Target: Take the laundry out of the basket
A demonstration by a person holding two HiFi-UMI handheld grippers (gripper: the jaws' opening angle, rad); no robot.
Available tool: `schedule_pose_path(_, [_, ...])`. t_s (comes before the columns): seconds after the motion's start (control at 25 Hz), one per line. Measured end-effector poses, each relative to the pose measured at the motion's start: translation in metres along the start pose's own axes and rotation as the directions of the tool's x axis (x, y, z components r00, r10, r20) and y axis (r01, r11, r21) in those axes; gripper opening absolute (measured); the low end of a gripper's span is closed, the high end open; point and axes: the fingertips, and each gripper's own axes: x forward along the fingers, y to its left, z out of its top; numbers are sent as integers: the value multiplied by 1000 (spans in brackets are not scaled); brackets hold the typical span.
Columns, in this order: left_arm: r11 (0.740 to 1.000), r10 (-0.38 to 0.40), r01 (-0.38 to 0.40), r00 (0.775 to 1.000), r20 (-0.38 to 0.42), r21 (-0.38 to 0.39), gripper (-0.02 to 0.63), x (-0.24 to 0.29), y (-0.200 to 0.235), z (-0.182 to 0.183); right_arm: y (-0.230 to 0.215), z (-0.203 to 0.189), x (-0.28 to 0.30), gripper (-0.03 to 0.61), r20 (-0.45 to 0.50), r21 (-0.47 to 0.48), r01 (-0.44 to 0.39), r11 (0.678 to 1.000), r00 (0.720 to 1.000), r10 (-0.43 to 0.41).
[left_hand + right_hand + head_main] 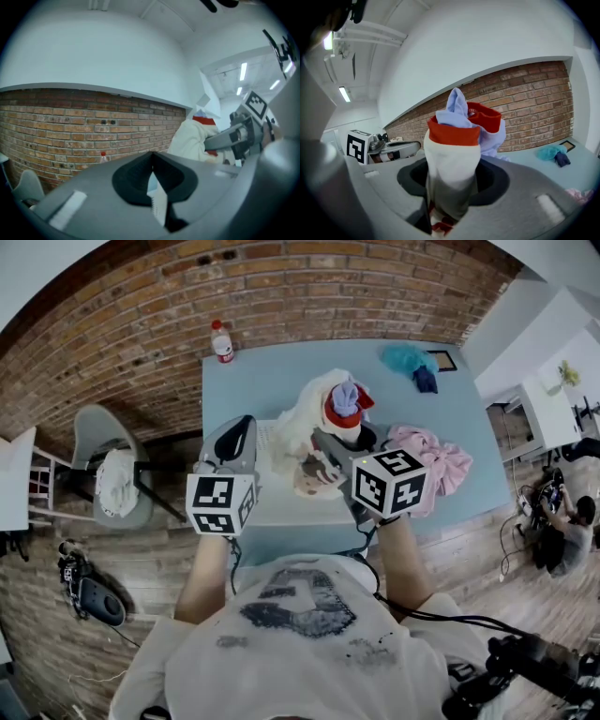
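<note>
Over the white basket (291,507) at the near edge of the pale blue counter (272,381), the right hand-held gripper (447,190) has its jaws part-way closed around a bunched cream garment (452,154) with a red band. A lilac piece (457,110) rides on top of the bundle. It's held up above the basket, though whether its lower end has cleared the rim I can't tell. The left hand-held gripper (152,183) is pinched right down on a thin white edge, the basket's left rim by the look of it, probably to steady it. So we're mid-extraction: one load lifted, not yet set down. A pink garment (433,463) already lies on the counter just right of the basket, and a teal cloth (406,357) sits well back. Next move, I'd say: carry the bundle sideways past the rim, lower it onto bare counter near the pink one, and release only once it rests. That loosely perched lilac piece could slip off on the way!
</note>
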Motion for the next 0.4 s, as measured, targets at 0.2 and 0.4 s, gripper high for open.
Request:
schedule_pose_path(0.2, [1000,0,0,1000,2,4,-8,2,2,1,1,1,2,187,-2,-3,-3,1000,1000,3])
schedule_pose_path(0.4, [1000,-3,3,1000,0,3,-8,5,3,-1,1,0,5,187,-4,-3,-10,1000,1000,10])
